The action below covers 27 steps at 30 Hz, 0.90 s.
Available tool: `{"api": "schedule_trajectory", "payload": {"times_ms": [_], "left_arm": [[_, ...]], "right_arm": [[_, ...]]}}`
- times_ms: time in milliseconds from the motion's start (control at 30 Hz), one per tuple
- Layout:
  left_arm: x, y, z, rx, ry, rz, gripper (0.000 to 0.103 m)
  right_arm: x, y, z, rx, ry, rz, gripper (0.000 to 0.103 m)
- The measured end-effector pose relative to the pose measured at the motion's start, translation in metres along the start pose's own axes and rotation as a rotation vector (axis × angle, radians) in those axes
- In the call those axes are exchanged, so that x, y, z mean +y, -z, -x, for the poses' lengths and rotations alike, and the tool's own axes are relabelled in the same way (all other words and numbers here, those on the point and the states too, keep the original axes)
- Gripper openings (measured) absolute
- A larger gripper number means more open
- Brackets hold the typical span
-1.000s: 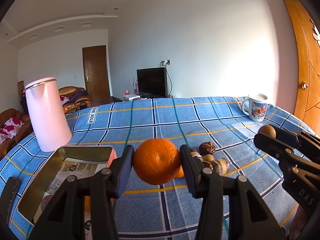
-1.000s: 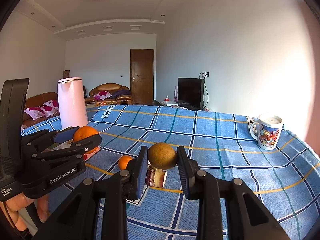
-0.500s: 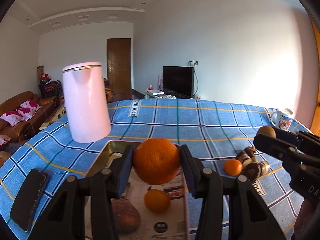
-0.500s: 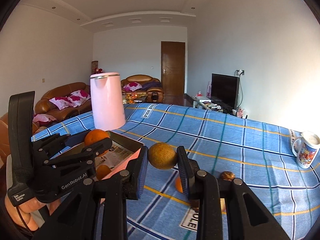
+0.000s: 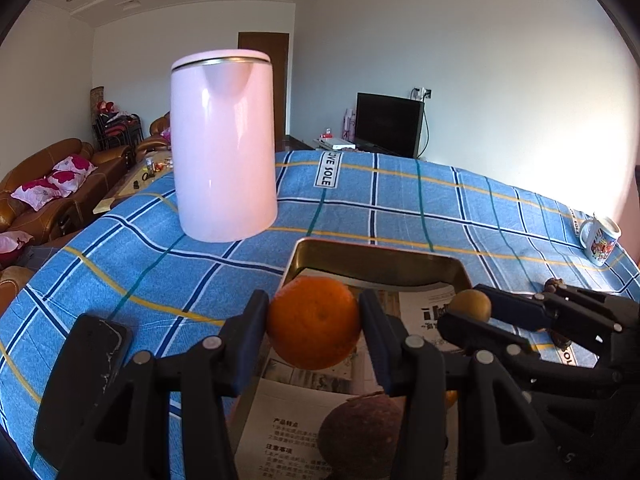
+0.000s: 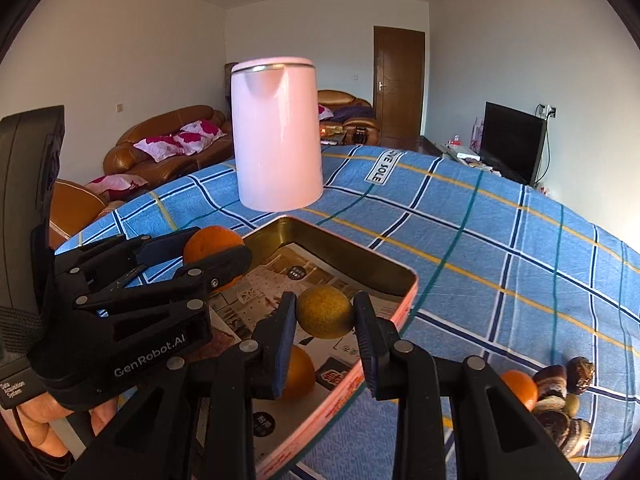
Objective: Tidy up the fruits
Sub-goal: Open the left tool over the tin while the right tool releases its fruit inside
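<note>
Held above the paper-lined tin tray (image 6: 404,280), both loads at once: left gripper (image 5: 314,322) clamped on a large orange (image 5: 314,322), right gripper (image 6: 325,316) pinched on a smaller greenish-brown fruit (image 6: 325,316), jaws of each closed just to the fruit's width and no further

Seen already inside the tray: a small orange (image 6: 300,372) and a dark round fruit (image 5: 360,428), both directly under the raised loads

Left out on the blue checked cloth (image 6: 520,248) near the right gripper: another small orange (image 6: 520,388) beside a cluster of dark fruits (image 6: 560,400), not yet gathered

Judged risky on several counts:
- a drop from height onto the fruits below, likely to bruise skin or send a round one rolling
- the two grippers crowded just beside each other over one tray, likely to knock fingers on release
- the large orange poised near the tray's left wall, liable to land on the rim and roll off toward the phone (image 5: 86,380) on the cloth
- the pink kettle (image 5: 224,144) standing just beyond the tray's far wall, exposed to a careless forward swing
</note>
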<state>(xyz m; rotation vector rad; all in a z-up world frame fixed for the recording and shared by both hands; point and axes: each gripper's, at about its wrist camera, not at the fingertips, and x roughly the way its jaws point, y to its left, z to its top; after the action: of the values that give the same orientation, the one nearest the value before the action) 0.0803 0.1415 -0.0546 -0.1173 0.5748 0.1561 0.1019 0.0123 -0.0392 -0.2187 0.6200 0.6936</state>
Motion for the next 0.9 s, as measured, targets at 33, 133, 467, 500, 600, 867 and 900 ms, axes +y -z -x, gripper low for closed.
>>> {"api": "schedule_trajectory", "payload": {"times_ms": [33, 133, 467, 500, 600, 867, 900], "left_arm": [[0.002, 0.000, -0.001, 0.010, 0.000, 0.007, 0.049], [0.008, 0.000, 0.000, 0.011, 0.012, 0.029, 0.050], [-0.015, -0.003, 0.030, -0.077, 0.017, 0.008, 0.074], [-0.022, -0.004, 0.034, -0.087, 0.024, -0.002, 0.077], [-0.048, -0.003, 0.041, -0.102, 0.060, -0.042, 0.079], [-0.121, 0.006, 0.033, -0.062, 0.144, -0.159, 0.079], [-0.127, 0.007, 0.032, -0.057, 0.148, -0.171, 0.079]], "right_arm": [[0.002, 0.000, -0.005, 0.014, -0.004, 0.004, 0.031], [0.006, 0.000, -0.016, 0.051, -0.022, -0.003, 0.031], [-0.033, 0.016, 0.040, -0.013, 0.013, -0.083, 0.058], [-0.043, 0.021, 0.051, -0.028, 0.026, -0.094, 0.058], [-0.082, 0.041, 0.078, -0.025, 0.154, -0.145, 0.059], [-0.171, 0.086, 0.098, 0.068, 0.274, -0.362, 0.059], [-0.171, 0.087, 0.097, 0.071, 0.267, -0.358, 0.059]]}}
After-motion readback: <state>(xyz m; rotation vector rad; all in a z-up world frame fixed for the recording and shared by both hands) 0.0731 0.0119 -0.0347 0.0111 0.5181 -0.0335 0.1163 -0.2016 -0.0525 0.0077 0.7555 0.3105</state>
